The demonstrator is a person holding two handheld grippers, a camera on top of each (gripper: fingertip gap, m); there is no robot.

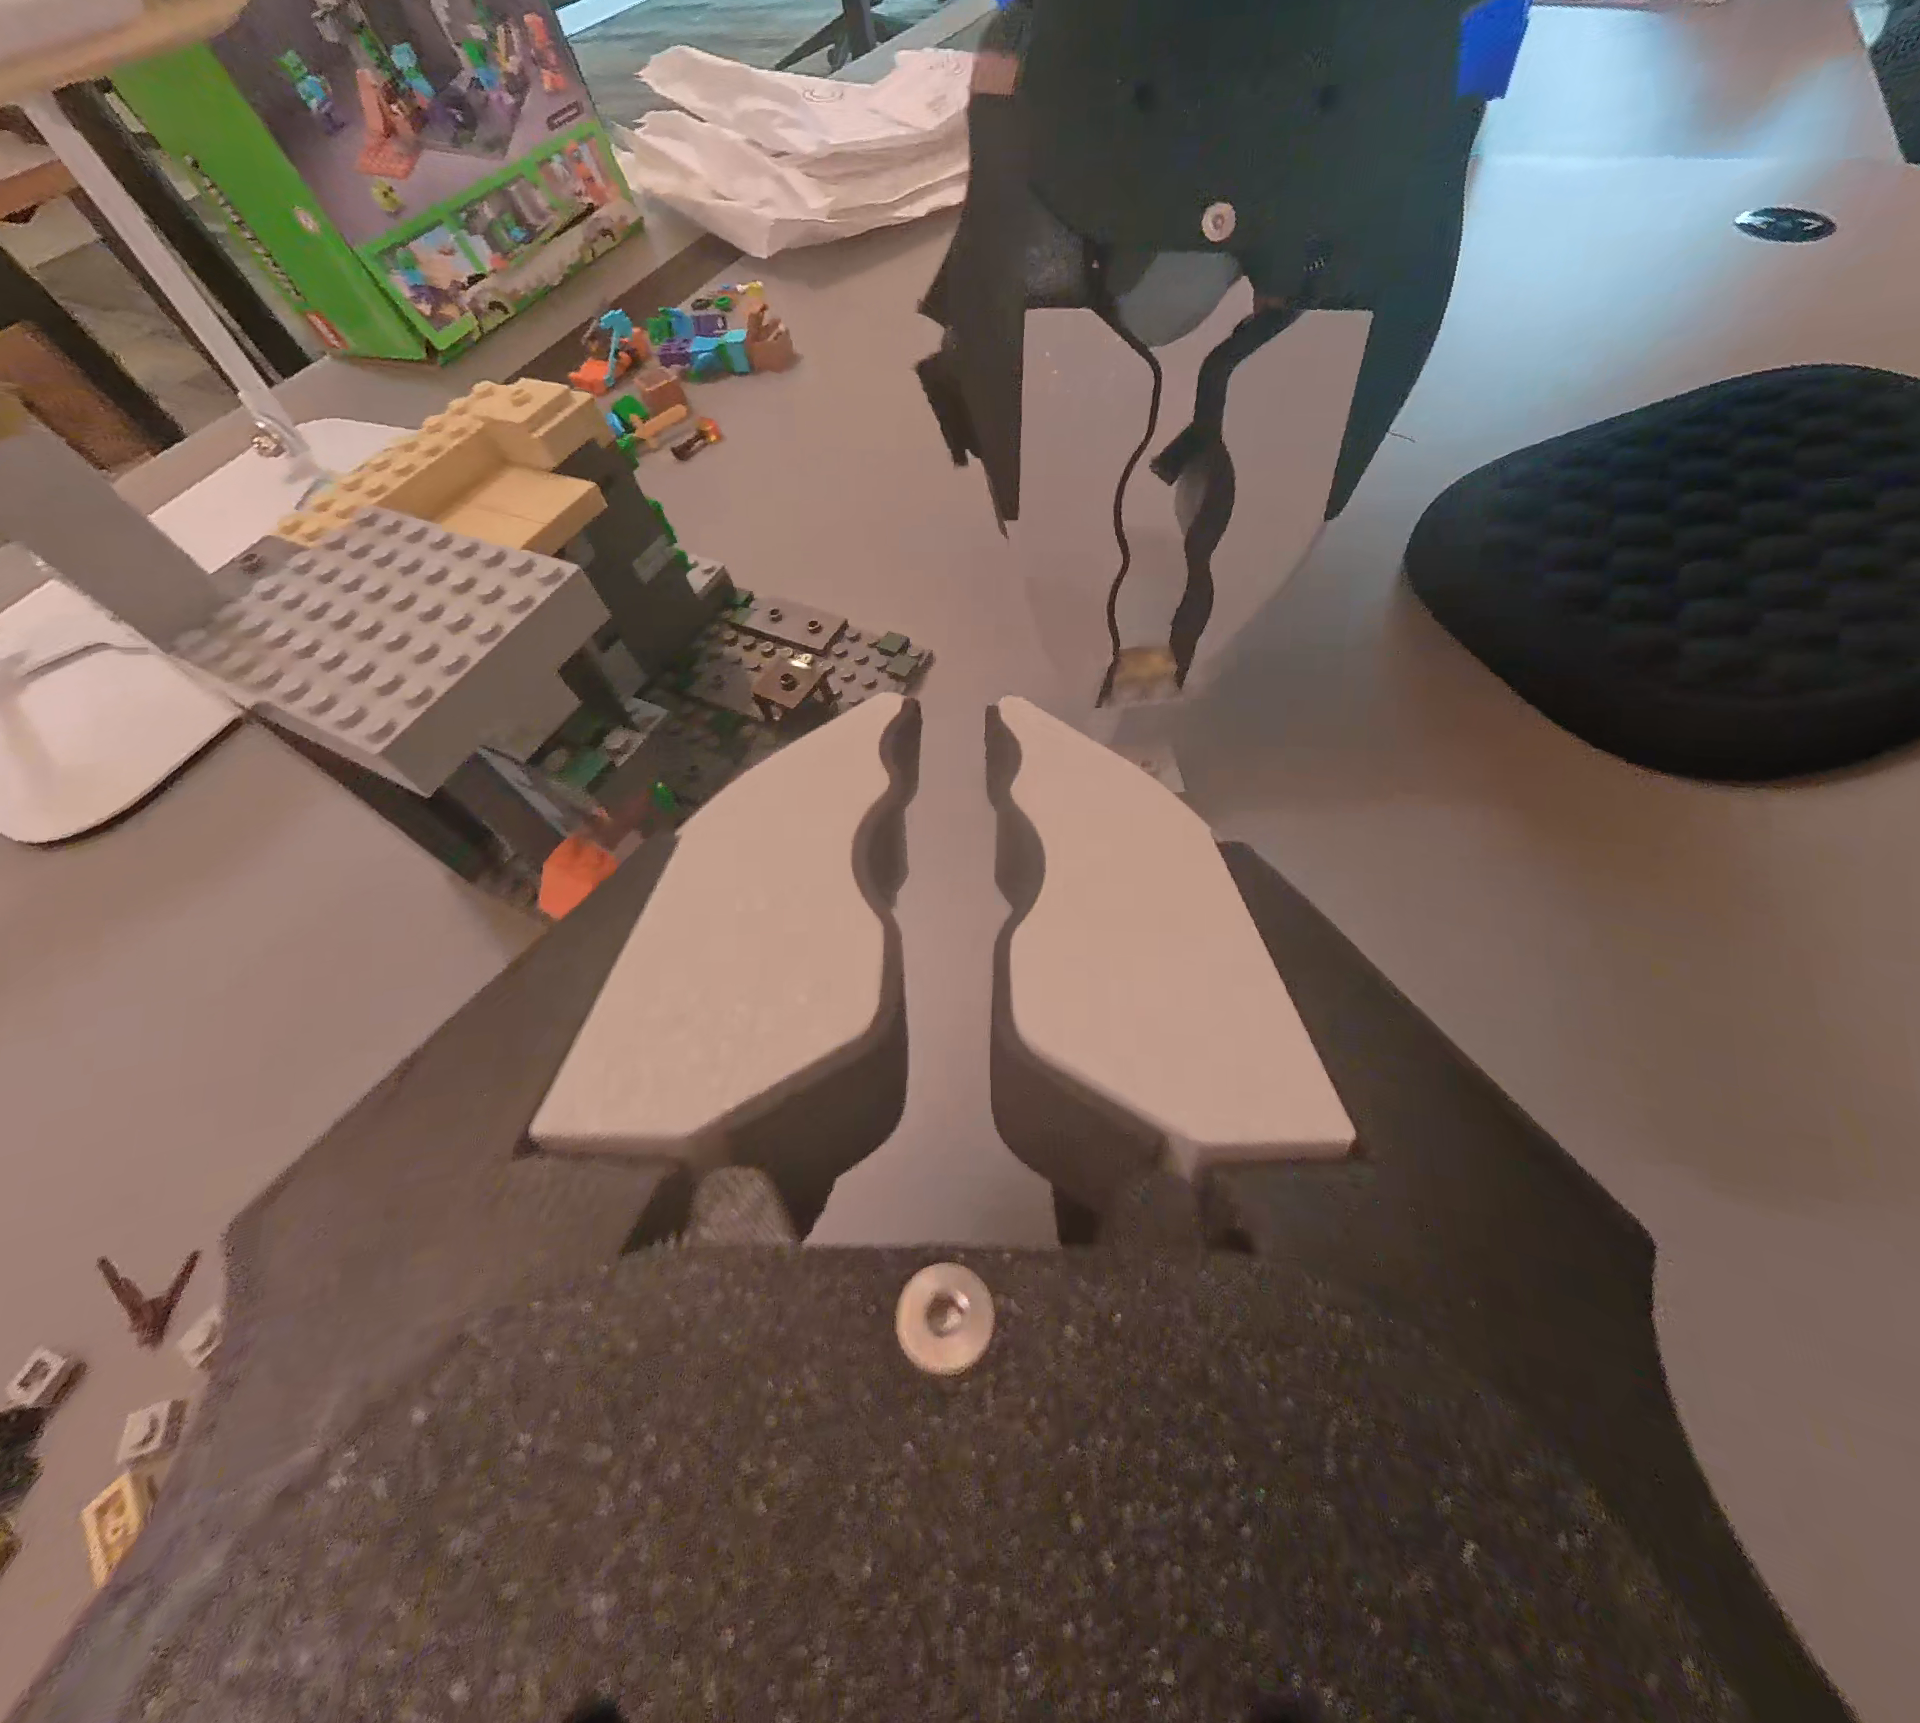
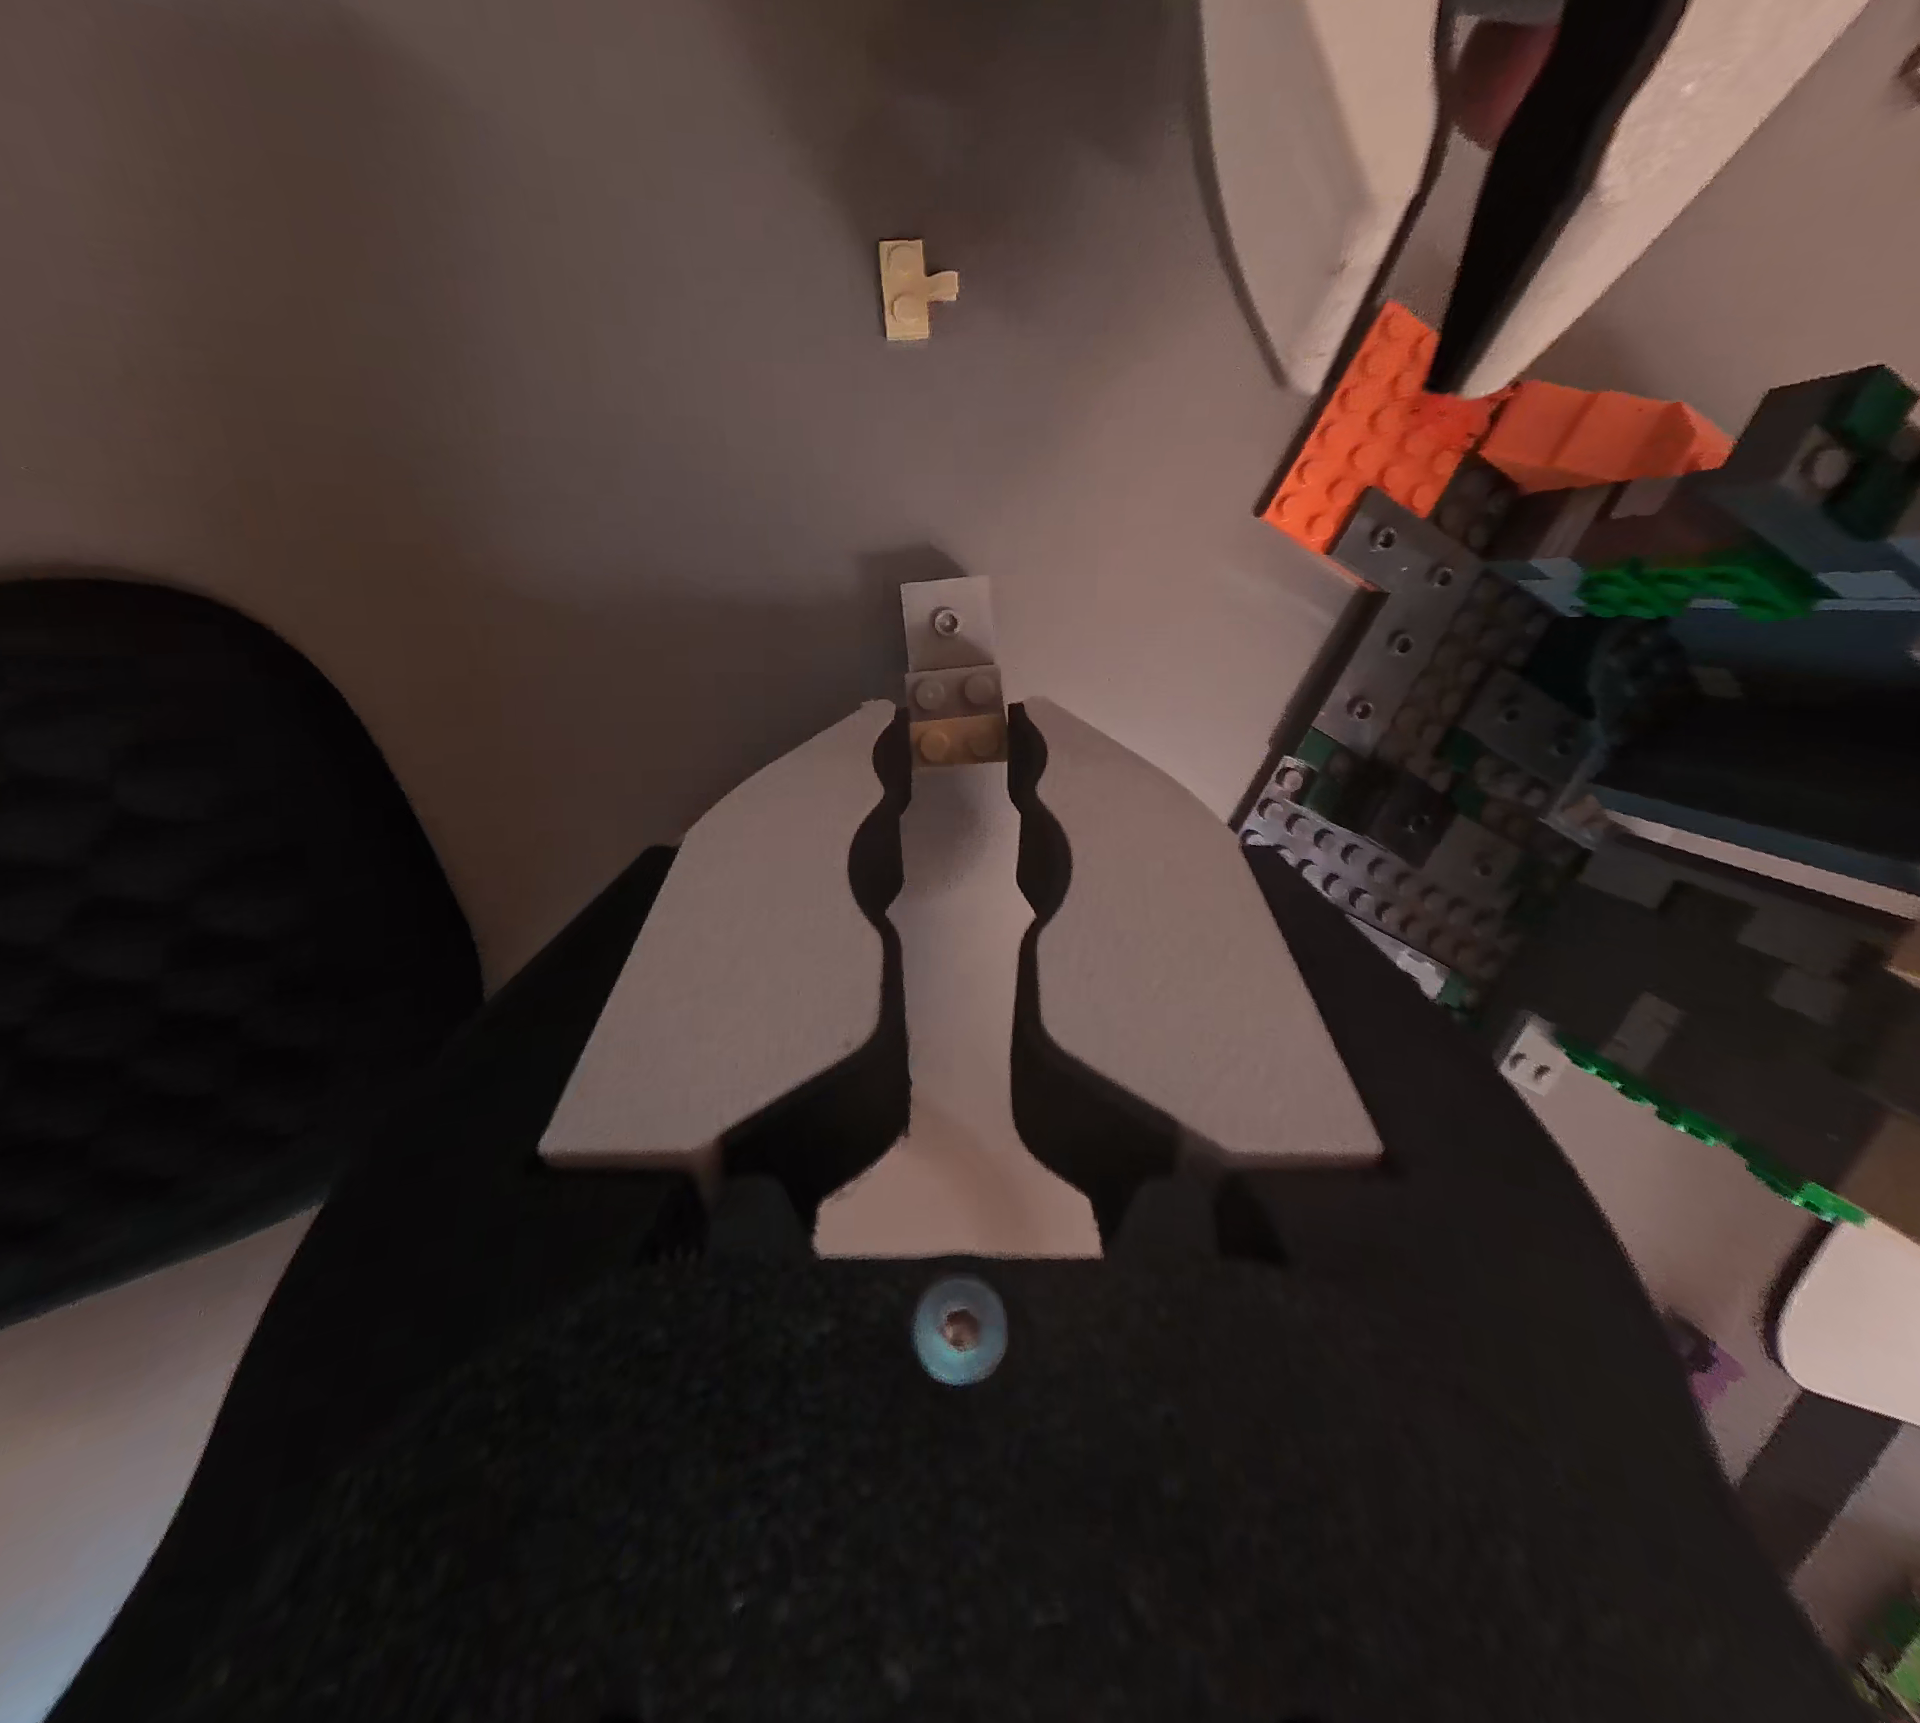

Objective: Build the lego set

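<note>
- Left wrist view: the left gripper [image 1: 953,723] hangs over the grey table [image 1: 831,530] with its two light fingers [image 1: 769,925] a narrow gap apart; bare table shows between them and nothing is in the grasp.
- Just left of the fingertips stands a brick model [image 1: 499,624] with a grey studded roof, tan upper blocks and a dark baseplate; an orange brick [image 1: 578,873] sits at its near corner.
- Farther back lie a heap of loose coloured bricks [image 1: 681,364], a printed toy box [image 1: 436,146] and a stack of white paper bags [image 1: 810,135].
- The right gripper [image 1: 1141,667] comes down from above, tips pointed at the table, pinching a small tan piece. A black cushion [image 1: 1704,572] lies to the right.
- Right wrist view: the right gripper [image 2: 958,738] looks steeply down at the table. Its fingertips press on both sides of the small tan plate [image 2: 958,743], which is joined to a grey plate assembly [image 2: 948,645] reaching ahead of the tips.
- A separate tan plate with clip [image 2: 912,289] lies apart, farther ahead.
- The brick model [image 2: 1558,790] stands to the right, its orange plate [image 2: 1371,426] just beside the left gripper's tips [image 2: 1455,369]. The black cushion [image 2: 187,894] is at left.
</note>
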